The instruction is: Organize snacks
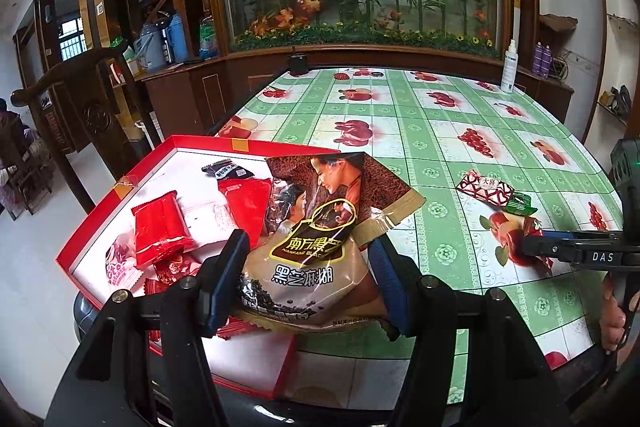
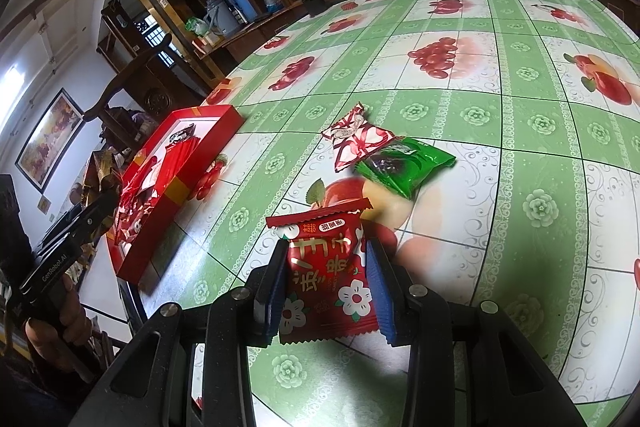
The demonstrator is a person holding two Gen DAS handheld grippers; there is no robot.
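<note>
The left tongs (image 1: 308,279) pinch a big brown sesame bag (image 1: 308,259) near its bottom end. The bag hangs over the near corner of the red box (image 1: 100,211), which sits at the edge of the bench (image 1: 440,131). The box already has small red packets (image 1: 160,227) and other sweets in it.

The bag looks soft and puffy, and its skin is shiny. I think it is light but floppy, so the top end can droop and catch on the box wall. A shiny bag can slip, so a hold low on the fat middle seems safer than one on the thin sealed edge.

The right tongs (image 2: 326,283) pinch a small red snack packet (image 2: 324,267) across its middle, just above the bench. It looks light and crinkly, with something soft inside, so a gentle squeeze should do. Squeezing hard could crush it.

Two more snacks lie on the bench, touching each other: a red and white packet (image 2: 356,139) and a green packet (image 2: 404,167). Both look thin and flat. The puffy middle is the best place to grab them.
</note>
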